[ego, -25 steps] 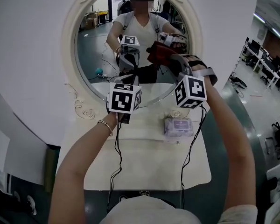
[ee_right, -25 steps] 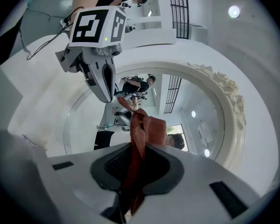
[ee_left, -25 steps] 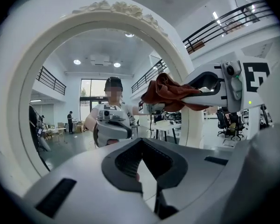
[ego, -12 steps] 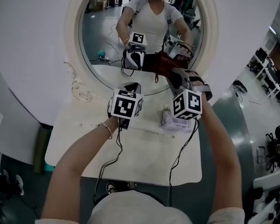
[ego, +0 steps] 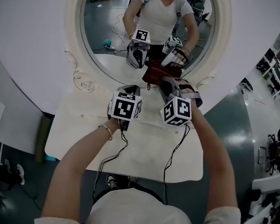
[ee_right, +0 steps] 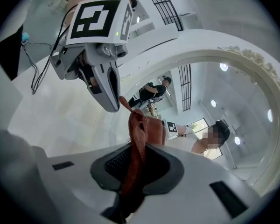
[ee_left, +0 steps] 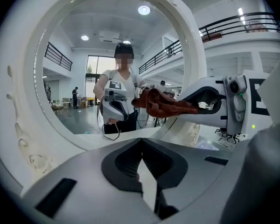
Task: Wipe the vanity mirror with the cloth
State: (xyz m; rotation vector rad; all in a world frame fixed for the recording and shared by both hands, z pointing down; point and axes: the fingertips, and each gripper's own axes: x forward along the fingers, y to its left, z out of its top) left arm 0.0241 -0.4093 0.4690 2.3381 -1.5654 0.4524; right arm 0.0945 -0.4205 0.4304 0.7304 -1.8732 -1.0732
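Right gripper (ego: pixel 164 82) clamps my rust-red cloth (ego: pixel 154 74) with the bunched end out front so fabric, not jaw, meets the lower glass of the oval vanity mirror (ego: pixel 100 29); left gripper (ego: pixel 130 88), jaws together and empty, sits just beside, off the wipe path.

The mirror (ego: pixel 100 27) top runs off the head view's upper edge.

Left gripper (ego: pixel 130 88) closed, right gripper (ego: pixel 164 84) clamped

Big open-plan lab/office hall: desks (ego: pixel 275 59) at rt, mezzanine w/ black railing (ee_left: pixel 233 24), round ceiling lights (ee_left: pixel 143 10).
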